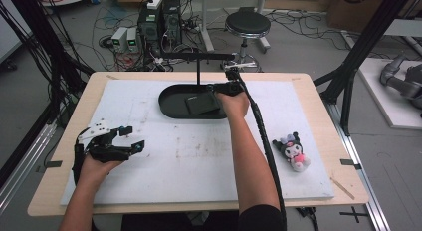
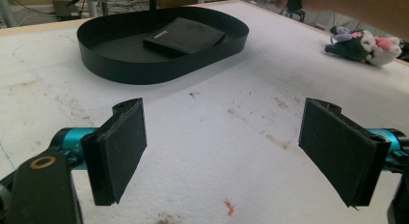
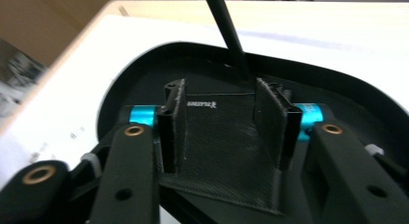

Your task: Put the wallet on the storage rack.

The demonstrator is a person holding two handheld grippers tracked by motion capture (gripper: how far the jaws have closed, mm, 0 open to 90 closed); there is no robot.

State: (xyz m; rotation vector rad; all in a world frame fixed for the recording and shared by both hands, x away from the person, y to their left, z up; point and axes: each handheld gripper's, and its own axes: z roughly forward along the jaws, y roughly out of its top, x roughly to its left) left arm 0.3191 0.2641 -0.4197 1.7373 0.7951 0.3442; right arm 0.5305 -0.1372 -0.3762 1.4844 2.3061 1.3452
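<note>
Reaching forward in the high view, right gripper (image 1: pixel 222 87) hovering at the near right rim of the shallow black oval tray (image 1: pixel 169 104) on the white foam-covered table (image 1: pixel 199 156). Resting flat inside the tray, a flat black woven-fabric wallet (image 1: pixel 201 104), angled slightly.

Looking along the right gripper (image 3: pixel 219 122) in its own view, showing what the high view cannot: jaws partly closed, one at each side of the wallet (image 3: pixel 222 151), small pale lettering near its far edge, weave texture clear; whether gripping or only straddling, cannot tell. Rising behind, a thin black post (image 3: pixel 226 33).

Hovering near the table's left edge, left gripper (image 1: pixel 127 138), jaws spread wide, holding nothing. Showing in the left gripper view, tray wall (image 2: pixel 144 69), wallet (image 2: pixel 185 36) inside, and a small black, pink and white plush toy (image 2: pixel 364 43) lying far right, well apart from the tray.
</note>
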